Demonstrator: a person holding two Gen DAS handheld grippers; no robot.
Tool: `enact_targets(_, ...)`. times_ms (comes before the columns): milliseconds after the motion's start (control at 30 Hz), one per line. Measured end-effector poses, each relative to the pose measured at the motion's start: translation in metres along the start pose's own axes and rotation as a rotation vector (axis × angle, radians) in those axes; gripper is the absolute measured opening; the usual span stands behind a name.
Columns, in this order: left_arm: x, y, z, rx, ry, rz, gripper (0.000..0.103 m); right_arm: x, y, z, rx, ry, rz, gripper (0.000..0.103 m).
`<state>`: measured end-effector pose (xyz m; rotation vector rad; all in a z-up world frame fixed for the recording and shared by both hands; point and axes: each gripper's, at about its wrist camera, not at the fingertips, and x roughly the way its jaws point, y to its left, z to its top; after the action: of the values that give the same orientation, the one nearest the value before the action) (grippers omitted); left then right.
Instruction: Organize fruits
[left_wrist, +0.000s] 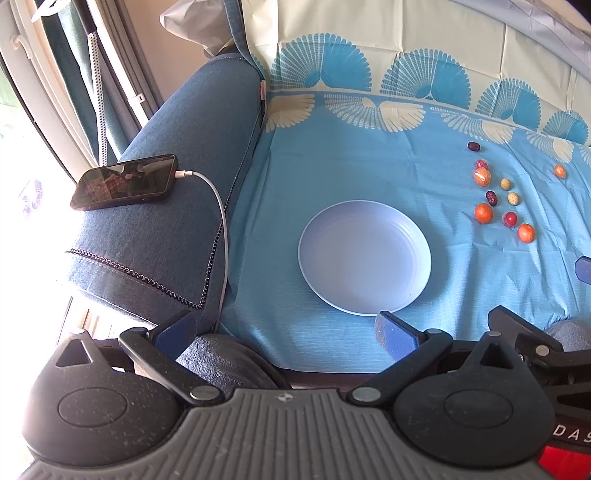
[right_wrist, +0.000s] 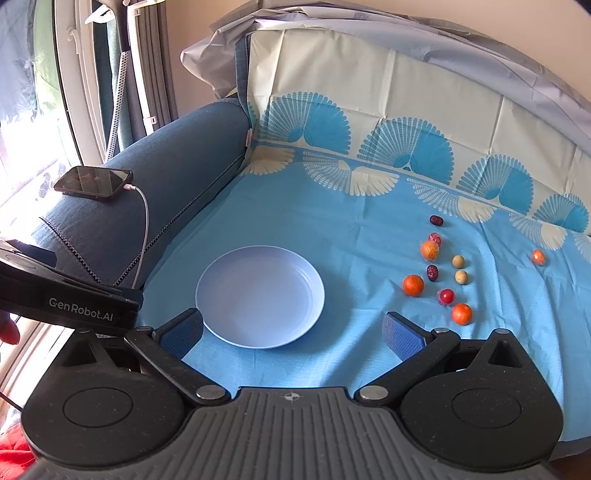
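Fruits, small orange, red, dark and pale ones, lay scattered on the blue cloth to the right of the empty pale plate, none touching it. Both the left gripper and right gripper hovered near the plate, jaws spread wide and holding nothing. A phone rested on the sofa arm, its white cable plugged in.

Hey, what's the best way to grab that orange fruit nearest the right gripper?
Grip the nearest orange fruit across its middle, coming from above with the right gripper. It is round, sits alone on the cloth, and the red fruit lies just behind it.
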<state>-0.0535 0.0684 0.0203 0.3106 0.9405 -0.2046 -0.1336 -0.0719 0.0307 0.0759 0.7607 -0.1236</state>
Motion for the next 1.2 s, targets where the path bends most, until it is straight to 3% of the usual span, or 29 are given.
enact_targets(1200,0.0026,-0.0050,0.0020,-0.001,0.004,-0.023,0.103,0.0000,-0.0050,-0.0039,0.034,-0.010,0.002,0.103)
